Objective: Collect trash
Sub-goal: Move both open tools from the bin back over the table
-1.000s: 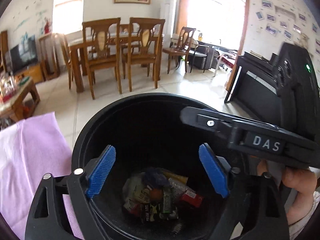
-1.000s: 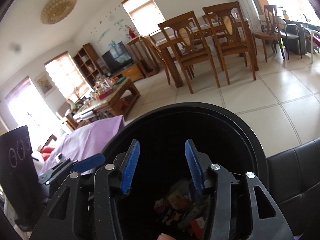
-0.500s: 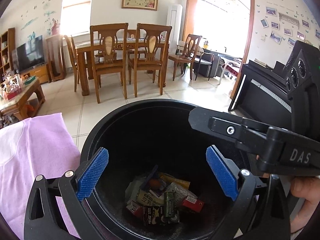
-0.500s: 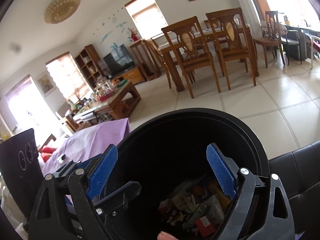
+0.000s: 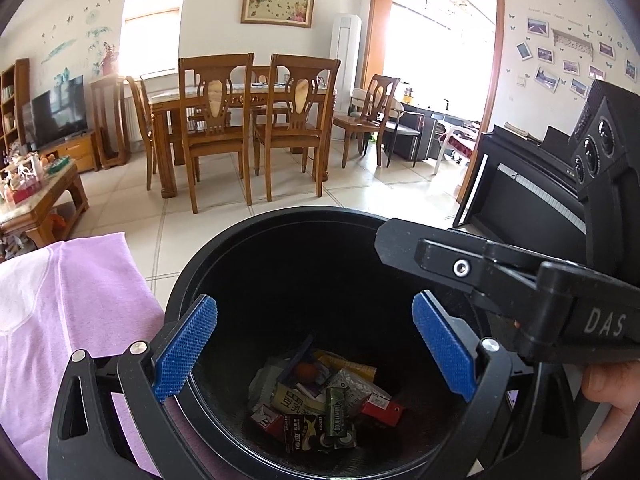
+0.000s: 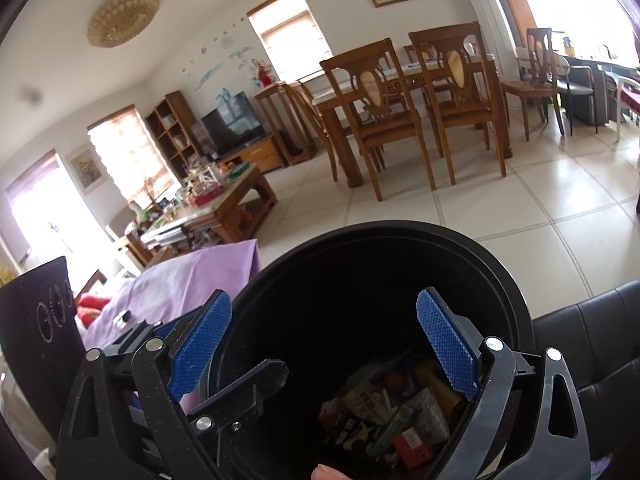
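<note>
Left wrist alone shows piano (image 5: 532, 196) beyond bin (image 5: 280, 224).

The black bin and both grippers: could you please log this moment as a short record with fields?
container: black bin, round, open-topped
contents: wrappers and small packs piled at the bottom
left gripper: open, empty, over the bin mouth
right gripper: open, empty, over the bin mouth
beside bin: purple cloth
background: wooden dining chairs, tiled floor
</note>
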Tool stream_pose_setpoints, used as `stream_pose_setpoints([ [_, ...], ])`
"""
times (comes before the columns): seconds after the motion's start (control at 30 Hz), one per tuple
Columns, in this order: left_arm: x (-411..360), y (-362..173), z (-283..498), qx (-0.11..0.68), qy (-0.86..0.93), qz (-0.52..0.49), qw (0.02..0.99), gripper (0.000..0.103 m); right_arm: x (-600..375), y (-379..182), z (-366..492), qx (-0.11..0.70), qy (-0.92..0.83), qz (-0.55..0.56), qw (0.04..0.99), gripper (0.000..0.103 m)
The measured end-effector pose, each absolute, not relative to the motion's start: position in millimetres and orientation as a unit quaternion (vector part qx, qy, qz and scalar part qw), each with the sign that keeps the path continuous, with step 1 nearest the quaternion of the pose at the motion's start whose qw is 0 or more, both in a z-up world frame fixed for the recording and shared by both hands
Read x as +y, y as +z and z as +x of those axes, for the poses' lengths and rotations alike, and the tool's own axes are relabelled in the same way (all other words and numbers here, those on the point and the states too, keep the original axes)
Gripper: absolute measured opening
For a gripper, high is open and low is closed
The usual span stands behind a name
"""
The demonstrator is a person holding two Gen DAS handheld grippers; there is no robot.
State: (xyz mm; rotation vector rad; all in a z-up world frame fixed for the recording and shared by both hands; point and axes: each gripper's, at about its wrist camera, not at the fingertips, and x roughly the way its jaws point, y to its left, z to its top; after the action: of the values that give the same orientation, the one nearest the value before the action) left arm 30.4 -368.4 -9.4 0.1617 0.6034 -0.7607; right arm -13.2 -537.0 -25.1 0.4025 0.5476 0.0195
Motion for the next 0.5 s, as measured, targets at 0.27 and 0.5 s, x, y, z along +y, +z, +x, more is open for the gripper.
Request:
stream_pose_setpoints([
  [0.27,-370.1,-7.2,28.2,0.299,-0.366,0.084,0.877,0.098,-531.5,-16.3,-23.7,0.260,-0.001,0.201,0.944,0.098],
  [0.5,-365.7,-1.0,21.7,0.294,-0.366,0.089,0.879,0.098,-526.7,-2.7,-33.7,0.253,-0.009,0.203,0.946,0.098],
])
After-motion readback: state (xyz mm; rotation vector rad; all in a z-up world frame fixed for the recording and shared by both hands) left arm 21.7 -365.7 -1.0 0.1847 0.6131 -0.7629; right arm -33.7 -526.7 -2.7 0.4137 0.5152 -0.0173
